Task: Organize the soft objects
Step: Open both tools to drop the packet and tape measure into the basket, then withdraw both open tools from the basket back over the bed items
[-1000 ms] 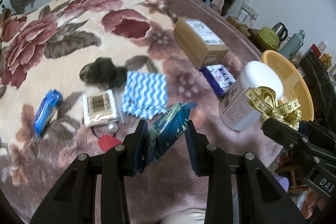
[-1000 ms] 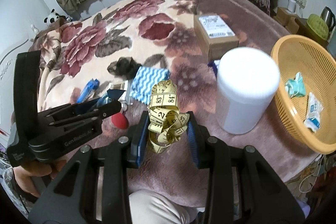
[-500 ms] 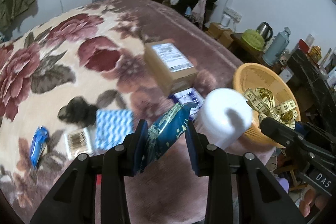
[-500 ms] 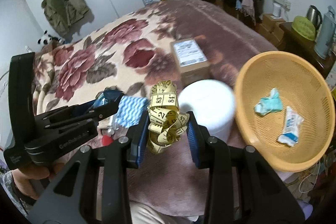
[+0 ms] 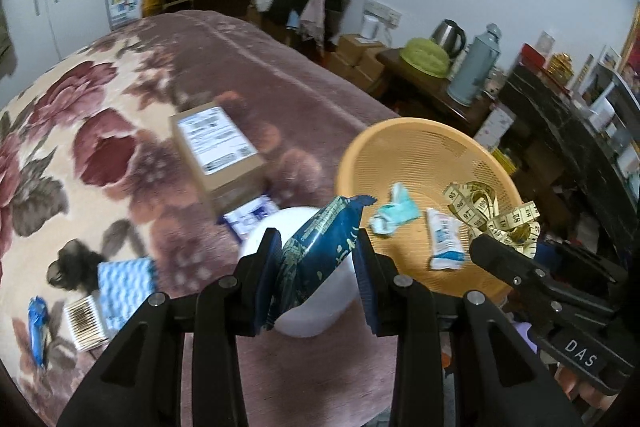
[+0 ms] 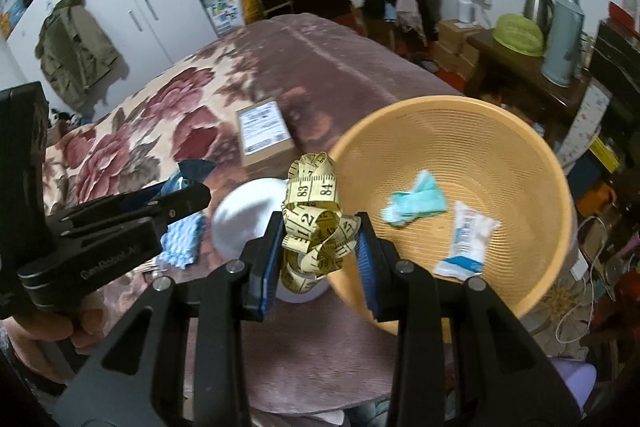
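My left gripper is shut on a dark blue foil packet and holds it in the air over a white jar, just left of the orange basket. My right gripper is shut on a bundled yellow measuring tape, held at the near left rim of the basket. In the left wrist view the tape hangs over the basket's right side. A teal soft item and a white tube lie inside the basket.
On the floral blanket lie a cardboard box, a blue-white cloth, a dark bundle, a cotton swab box and a blue wrapper. A side table with kettle and thermos stands behind the basket.
Both grippers have risen and swung right from over the blanket toward the basket, each still holding its item. The basket now fills the right of both views.
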Available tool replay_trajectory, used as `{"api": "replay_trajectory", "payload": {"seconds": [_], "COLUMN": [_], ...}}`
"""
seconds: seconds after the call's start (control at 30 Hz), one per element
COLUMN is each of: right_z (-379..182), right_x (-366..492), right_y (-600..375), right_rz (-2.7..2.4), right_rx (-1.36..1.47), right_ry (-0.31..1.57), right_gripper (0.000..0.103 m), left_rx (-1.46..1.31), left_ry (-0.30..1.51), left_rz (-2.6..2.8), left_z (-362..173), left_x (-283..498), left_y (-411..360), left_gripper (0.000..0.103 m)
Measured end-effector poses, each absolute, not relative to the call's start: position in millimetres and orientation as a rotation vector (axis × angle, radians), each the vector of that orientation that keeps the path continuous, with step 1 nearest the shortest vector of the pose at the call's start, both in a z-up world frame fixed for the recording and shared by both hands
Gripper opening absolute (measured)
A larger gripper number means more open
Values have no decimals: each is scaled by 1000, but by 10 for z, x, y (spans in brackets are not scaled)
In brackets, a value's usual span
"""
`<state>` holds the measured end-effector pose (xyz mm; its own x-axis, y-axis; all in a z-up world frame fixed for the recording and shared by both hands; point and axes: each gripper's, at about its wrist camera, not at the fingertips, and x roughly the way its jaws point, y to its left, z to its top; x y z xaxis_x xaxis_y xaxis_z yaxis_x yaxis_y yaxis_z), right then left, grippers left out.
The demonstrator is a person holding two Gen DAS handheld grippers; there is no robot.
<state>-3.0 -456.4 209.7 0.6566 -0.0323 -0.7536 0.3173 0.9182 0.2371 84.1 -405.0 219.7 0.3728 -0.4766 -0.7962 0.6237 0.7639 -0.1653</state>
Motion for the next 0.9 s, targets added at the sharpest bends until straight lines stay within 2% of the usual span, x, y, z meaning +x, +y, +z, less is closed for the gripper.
{"api": "replay_trajectory", "payload": {"seconds": [0.3, 0.33, 0.37, 0.43, 0.5, 0.57, 0.67, 0.8, 0.9], "right_z": [2094, 2088, 2078, 2045, 2015, 1996, 1964, 1931, 1895], "right_x": [-183, -202, -208, -222, -234, -265, -320, -319, -292], "right_y": [-4979, -5022, -5052, -5131, -5190, -5256, -5328, -5311, -5281], "right_rz": [-290, -301, -309, -328, -353, -383, -396, -402, -401], "right_rx": [410, 418, 425, 445, 459, 478, 497, 499, 489], "right_ry": [827, 827, 829, 842, 860, 862, 860, 876, 897], "right_gripper": [35, 37, 37, 37, 45, 63, 79, 80, 88], "left_rx": [201, 206, 211, 206, 207, 206, 189, 199, 222], "left_ry": [969, 971, 977, 982, 981, 985, 988, 972, 963], "left_rz": [-816, -822, -834, -848, -840, -825, -811, -778, -745], "left_z": [2125, 2105, 2085, 2060, 2056, 2049, 2047, 2057, 2067], "left_x": [719, 707, 697, 679, 675, 698, 740, 746, 732], "left_y": [-4702, -4762, -4815, -4872, -4873, -4833, -4726, -4604, -4518], "left_gripper": [38, 44, 59, 73, 77, 88, 97, 99, 102]}}
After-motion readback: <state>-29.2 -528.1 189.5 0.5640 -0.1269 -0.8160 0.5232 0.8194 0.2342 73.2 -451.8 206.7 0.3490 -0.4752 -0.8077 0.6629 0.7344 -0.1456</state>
